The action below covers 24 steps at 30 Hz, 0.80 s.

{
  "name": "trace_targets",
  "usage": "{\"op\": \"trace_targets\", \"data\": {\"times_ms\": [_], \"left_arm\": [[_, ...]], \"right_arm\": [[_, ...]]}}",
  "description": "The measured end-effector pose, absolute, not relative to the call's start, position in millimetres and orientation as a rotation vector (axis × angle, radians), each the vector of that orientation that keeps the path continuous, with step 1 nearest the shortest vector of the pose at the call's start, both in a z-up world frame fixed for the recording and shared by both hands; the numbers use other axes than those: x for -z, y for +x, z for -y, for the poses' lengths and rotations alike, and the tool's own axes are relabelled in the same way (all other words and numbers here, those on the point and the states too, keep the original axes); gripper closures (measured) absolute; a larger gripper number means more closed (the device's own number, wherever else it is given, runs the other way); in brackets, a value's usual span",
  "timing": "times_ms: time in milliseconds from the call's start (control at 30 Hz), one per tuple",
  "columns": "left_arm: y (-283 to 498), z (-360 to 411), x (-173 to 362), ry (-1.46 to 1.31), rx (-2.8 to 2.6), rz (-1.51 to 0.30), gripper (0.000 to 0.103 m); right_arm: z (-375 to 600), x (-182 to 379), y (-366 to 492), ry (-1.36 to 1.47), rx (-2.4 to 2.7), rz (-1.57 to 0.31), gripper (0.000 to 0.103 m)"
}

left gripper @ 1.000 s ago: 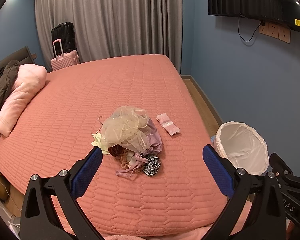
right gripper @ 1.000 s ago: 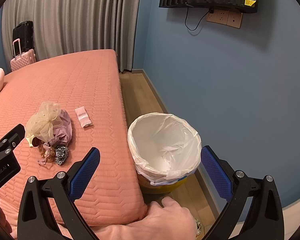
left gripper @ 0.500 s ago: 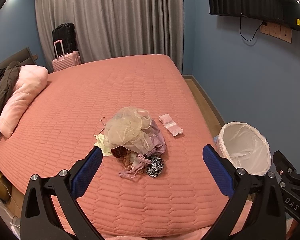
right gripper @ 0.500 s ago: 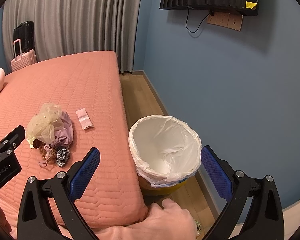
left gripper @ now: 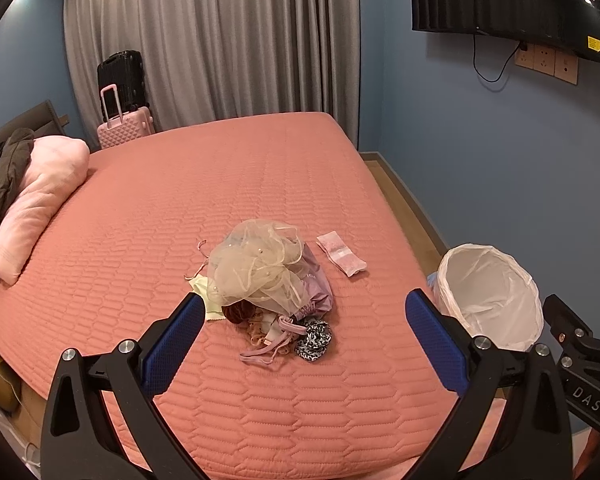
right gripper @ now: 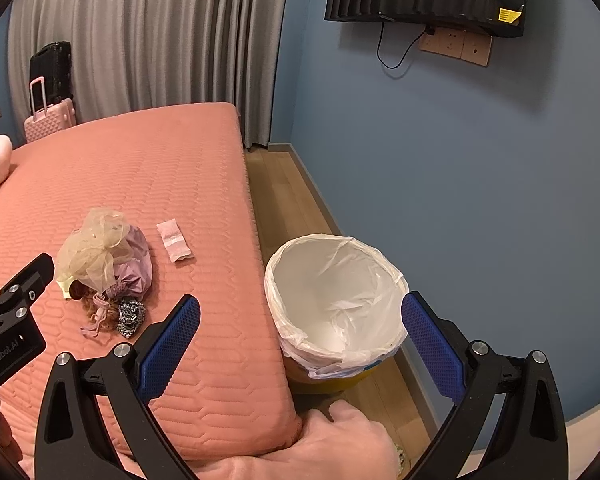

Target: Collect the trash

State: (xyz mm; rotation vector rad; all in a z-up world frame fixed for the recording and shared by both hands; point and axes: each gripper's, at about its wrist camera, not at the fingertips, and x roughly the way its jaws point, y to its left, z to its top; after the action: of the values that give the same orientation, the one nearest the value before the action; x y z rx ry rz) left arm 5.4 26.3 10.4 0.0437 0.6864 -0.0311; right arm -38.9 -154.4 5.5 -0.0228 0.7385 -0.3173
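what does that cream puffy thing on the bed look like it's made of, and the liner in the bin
The cream puffy bundle looks like sheer organza or tulle: translucent, gathered in stiff ruffles, dotted with small pearl-like beads. The white bin liner looks like thin plastic film: semi-translucent, crinkled, faintly glossy, folded over the rim.

Blue walls (right gripper: 460, 168) — grey curtains (left gripper: 204, 40), wood floor (right gripper: 292, 196)

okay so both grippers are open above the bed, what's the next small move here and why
Probably ease the left gripper forward and down onto the pile. Both grippers are open and empty, the pile lies between the left fingers' line of sight, and the lined bin stands empty beside the bed. The pink packet lies apart, for later.
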Motion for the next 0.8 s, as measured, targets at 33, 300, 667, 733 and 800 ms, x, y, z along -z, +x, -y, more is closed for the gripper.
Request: {"op": "trace_targets", "data": {"times_ms": [33,300,667,733,800], "left_arm": [[7,-30,-9,0.028,0.031,-0.691,0.007],[30,-69,5,-0.021,-0.017,-0.715,0.007],[76,-128,31,-0.08,-0.07,-0.758,0.007],[85,-134,38,-0.11,-0.051,-0.781,0.007],[95,-139,45,-0.147,-0.035,-0.807,0.007]], "right_arm": [[153,-5,-38,-0.023,0.316,-0.739,0.005],[144,6,-20,-0.004,0.284,-0.752,0.005],[116,30,24,0.035,0.191,-0.771,0.005],[108,36,34,0.036,0.172,-0.778,0.005],[101,41,44,0.034,0.158,-0.784,0.005]]}}
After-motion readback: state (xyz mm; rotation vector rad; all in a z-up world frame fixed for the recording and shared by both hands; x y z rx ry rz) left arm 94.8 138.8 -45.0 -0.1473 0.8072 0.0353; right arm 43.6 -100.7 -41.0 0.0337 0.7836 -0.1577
